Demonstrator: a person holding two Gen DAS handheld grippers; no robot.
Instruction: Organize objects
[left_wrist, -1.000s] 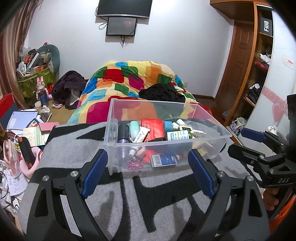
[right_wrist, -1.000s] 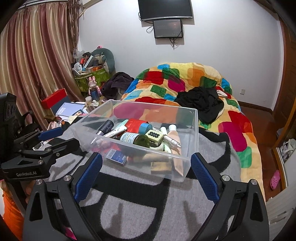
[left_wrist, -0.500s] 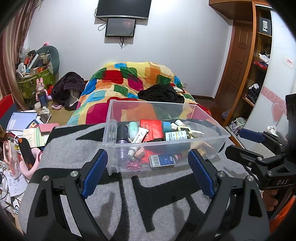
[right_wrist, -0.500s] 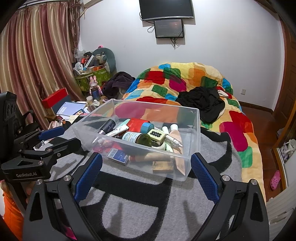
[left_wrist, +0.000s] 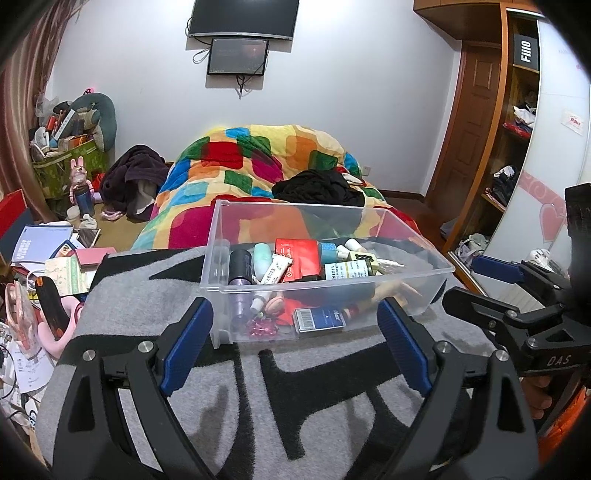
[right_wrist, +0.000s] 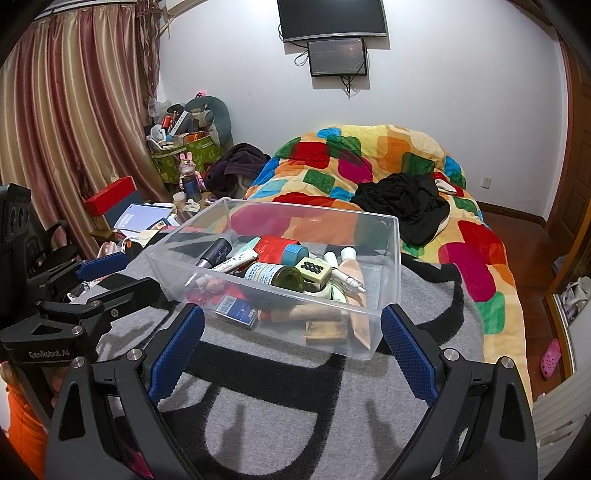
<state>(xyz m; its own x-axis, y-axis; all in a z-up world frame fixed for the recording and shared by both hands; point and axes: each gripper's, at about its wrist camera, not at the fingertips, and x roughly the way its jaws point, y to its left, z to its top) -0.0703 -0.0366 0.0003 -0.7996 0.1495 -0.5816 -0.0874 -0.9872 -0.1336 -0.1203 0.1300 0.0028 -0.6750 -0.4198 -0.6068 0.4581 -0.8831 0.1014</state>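
A clear rectangular plastic bin (left_wrist: 328, 273) (right_wrist: 280, 266) sits on a grey blanket with black patterning (left_wrist: 303, 391) (right_wrist: 295, 398), holding a jumble of tubes, bottles and a flat red packet (left_wrist: 296, 254) (right_wrist: 272, 246). A dark blue barcoded box (left_wrist: 319, 320) (right_wrist: 237, 312) lies against its near wall. The left gripper (left_wrist: 295, 343) and right gripper (right_wrist: 291, 347) hover just before the bin, both spread wide, grasping nothing. Behind lies a multicoloured patchwork quilt (left_wrist: 258, 158) (right_wrist: 388, 155).

left tool (left_wrist: 295, 345): black, blue pads | right tool (right_wrist: 291, 345): same | orange sleeves
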